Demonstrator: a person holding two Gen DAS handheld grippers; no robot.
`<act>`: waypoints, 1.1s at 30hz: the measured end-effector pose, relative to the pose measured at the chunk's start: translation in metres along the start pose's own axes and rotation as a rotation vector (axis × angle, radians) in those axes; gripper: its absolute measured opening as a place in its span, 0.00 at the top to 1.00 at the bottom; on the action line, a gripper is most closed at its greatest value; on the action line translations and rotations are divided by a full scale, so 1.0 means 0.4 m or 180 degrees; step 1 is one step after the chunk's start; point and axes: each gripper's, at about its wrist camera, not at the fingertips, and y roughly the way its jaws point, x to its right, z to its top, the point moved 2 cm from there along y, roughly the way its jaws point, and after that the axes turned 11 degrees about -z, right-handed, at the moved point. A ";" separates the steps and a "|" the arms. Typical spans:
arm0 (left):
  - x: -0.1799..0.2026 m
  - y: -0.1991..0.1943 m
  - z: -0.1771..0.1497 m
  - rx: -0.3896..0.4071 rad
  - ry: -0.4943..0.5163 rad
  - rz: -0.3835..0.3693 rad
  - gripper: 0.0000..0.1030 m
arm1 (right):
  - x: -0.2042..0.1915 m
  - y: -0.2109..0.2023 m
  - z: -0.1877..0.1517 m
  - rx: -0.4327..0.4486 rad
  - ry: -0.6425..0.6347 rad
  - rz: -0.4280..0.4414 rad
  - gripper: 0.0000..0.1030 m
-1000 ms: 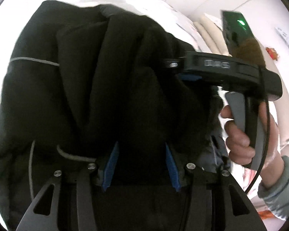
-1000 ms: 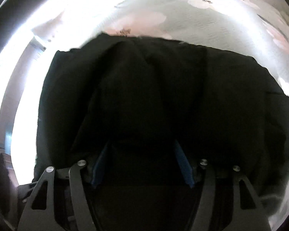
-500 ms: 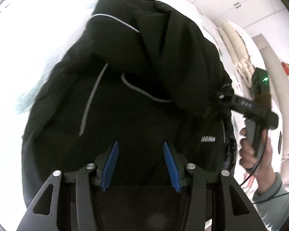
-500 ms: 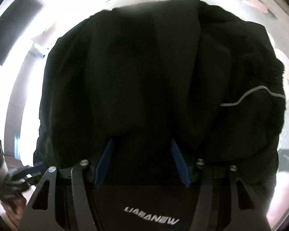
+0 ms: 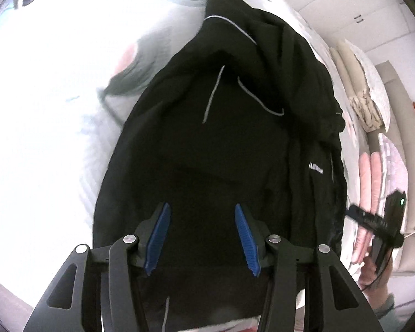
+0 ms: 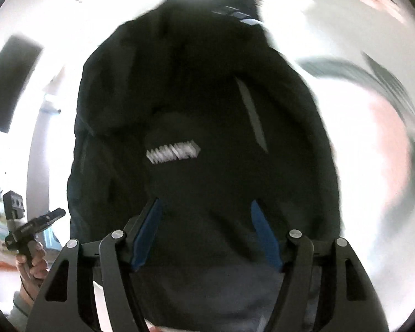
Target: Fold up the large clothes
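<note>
The black jacket hangs bunched above the floral bed, fabric filling the parted jaws of the left gripper and right gripper; whether either truly pinches it, I cannot tell. A loose hold could let it slump into creases. Its white chest lettering is too small and blurred to read.

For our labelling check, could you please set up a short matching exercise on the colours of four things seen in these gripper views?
Things:
1. jacket
2. piping on the jacket
3. pads of the left gripper
4. rolled bedding by the wall

Colours:
A. blue
B. pink
C. black
D. light grey

Pairs: 1-C, 2-D, 3-A, 4-B
</note>
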 end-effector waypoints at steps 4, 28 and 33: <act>-0.024 -0.039 -0.070 0.0014 0.0001 0.0046 0.51 | 0.120 -0.040 -0.109 -0.0015 0.0364 -0.0048 0.31; -0.265 -0.013 -0.208 -0.0088 -0.0721 -0.0500 0.44 | 0.312 0.062 -0.337 -0.0102 0.0761 -0.0039 0.31; -0.278 -0.021 -0.217 -0.0066 -0.0801 -0.0785 0.47 | 0.298 0.073 -0.321 -0.0101 0.0655 0.0002 0.28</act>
